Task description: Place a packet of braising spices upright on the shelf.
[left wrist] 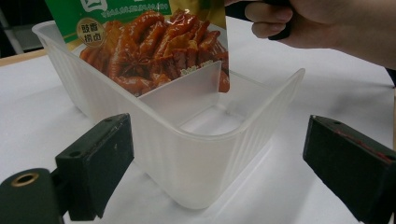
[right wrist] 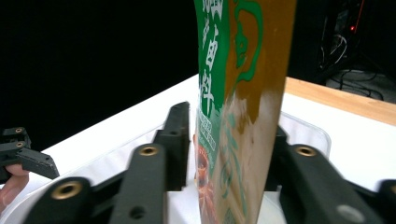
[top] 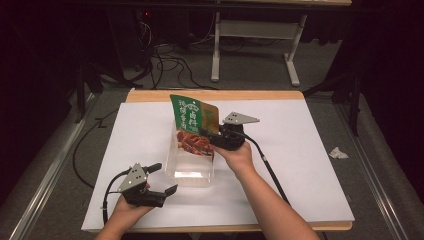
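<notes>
A clear plastic container (top: pixel 189 170) stands on the white sheet mid-table; a divider (left wrist: pixel 182 93) splits it inside. A green and orange food pouch (top: pixel 192 122) with a picture of red braised meat is held upright over it, its lower end dipping into the far part behind the divider. My right gripper (top: pixel 211 136) is shut on the pouch's right edge; in the right gripper view both jaws press the pouch (right wrist: pixel 238 116). My left gripper (top: pixel 164 179) is open near the container's front left corner. In the left gripper view its jaws stand wide apart either side of the container (left wrist: pixel 187 154), apart from it.
A white sheet (top: pixel 300 165) covers the wooden table (top: pixel 215 95). A crumpled paper scrap (top: pixel 338 152) lies on the floor to the right. Cables (top: pixel 170 65) and a white table frame (top: pixel 255 30) lie beyond the far edge. Dark surroundings all round.
</notes>
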A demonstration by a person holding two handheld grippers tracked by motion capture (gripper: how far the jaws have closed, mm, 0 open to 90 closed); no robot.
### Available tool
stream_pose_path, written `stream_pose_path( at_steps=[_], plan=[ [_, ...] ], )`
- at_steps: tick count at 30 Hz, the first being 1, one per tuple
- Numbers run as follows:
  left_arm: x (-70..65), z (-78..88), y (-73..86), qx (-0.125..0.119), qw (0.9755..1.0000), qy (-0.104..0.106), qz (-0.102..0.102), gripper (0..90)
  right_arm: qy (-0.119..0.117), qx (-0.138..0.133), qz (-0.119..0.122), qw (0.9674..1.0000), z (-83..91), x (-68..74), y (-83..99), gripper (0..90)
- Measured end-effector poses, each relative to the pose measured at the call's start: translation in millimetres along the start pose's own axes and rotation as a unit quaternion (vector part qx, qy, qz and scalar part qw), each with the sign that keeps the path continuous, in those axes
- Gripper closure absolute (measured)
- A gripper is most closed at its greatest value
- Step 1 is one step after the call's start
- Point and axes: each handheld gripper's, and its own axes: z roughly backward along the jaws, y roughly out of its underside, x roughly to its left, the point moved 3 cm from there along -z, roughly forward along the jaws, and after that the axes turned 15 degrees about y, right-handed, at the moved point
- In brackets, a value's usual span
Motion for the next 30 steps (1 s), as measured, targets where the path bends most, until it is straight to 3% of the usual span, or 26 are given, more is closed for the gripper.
stream_pose_path(
  at_steps=[7,9,10,11,12,19,30],
  plan=[
    [0.4,0.1,0.1,0.000,1.0000,0.000,0.000,9.2,-0.006,0.010,-0.010,0.9999,-3.1,-0.8,0.3,42.3],
    [0.4,-0.1,0.1,0.000,1.0000,0.001,0.000,9.2,-0.003,0.011,-0.008,0.9999,-4.1,-0.8,1.0,34.3],
    [0.4,-0.1,0.1,0.000,1.0000,0.000,0.001,9.2,0.000,0.012,-0.009,0.9999,-4.8,0.3,1.7,25.8],
    [0.4,-0.1,0.2,0.000,1.0000,0.000,0.001,9.2,0.000,0.012,-0.009,0.9999,-4.8,0.3,1.7,25.8],
    [0.3,-0.1,0.1,0.000,1.0000,0.000,0.000,9.2,0.000,0.013,-0.007,0.9999,-5.2,0.6,1.9,20.1],
    [0.6,0.3,0.0,-0.001,1.0000,0.000,0.000,9.2,0.001,0.022,-0.007,0.9997,-2.1,-0.2,1.3,14.7],
    [0.7,0.8,0.2,-0.002,1.0000,0.003,0.003,9.1,0.010,0.022,-0.002,0.9997,27.3,-7.4,2.5,14.5]
  ],
)
